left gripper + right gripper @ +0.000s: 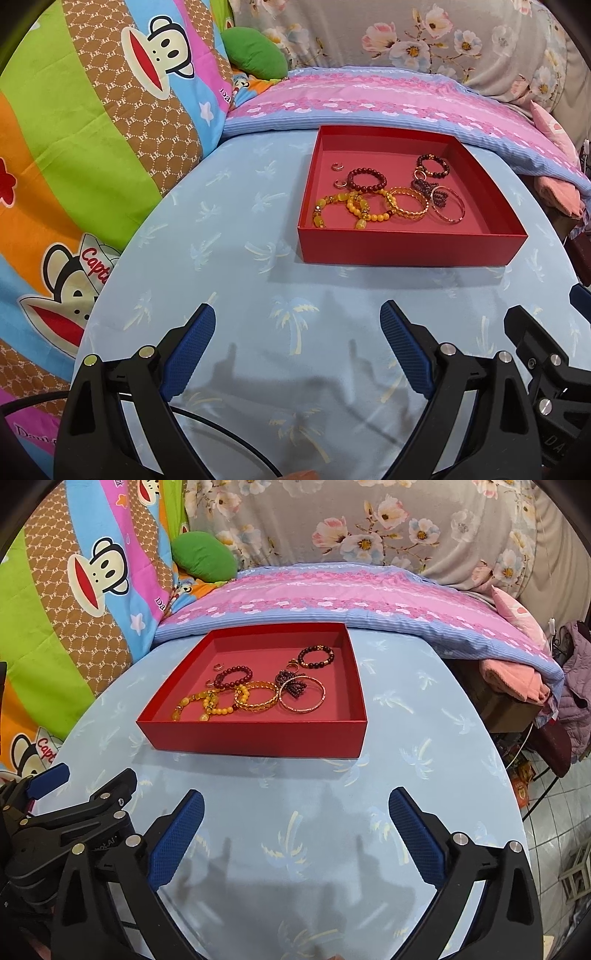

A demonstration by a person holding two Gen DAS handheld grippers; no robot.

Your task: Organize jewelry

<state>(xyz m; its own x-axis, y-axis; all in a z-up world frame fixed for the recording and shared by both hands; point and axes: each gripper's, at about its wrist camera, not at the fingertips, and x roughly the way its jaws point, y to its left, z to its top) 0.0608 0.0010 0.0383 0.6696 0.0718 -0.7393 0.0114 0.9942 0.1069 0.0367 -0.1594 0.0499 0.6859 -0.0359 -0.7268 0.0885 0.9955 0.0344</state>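
A shallow red box lies on the light blue bed sheet. Inside it are several bracelets: yellow bead ones, a dark red bead one, a gold bangle, a thin rose-gold bangle, a dark bead bracelet, and two small rings. My left gripper stands open over the sheet, short of the box. My right gripper is also open, nothing between its fingers.
A bright cartoon-monkey quilt is piled on the left. A pink and blue pillow lies behind the box, a green cushion beyond. The bed edge drops to a tiled floor on the right.
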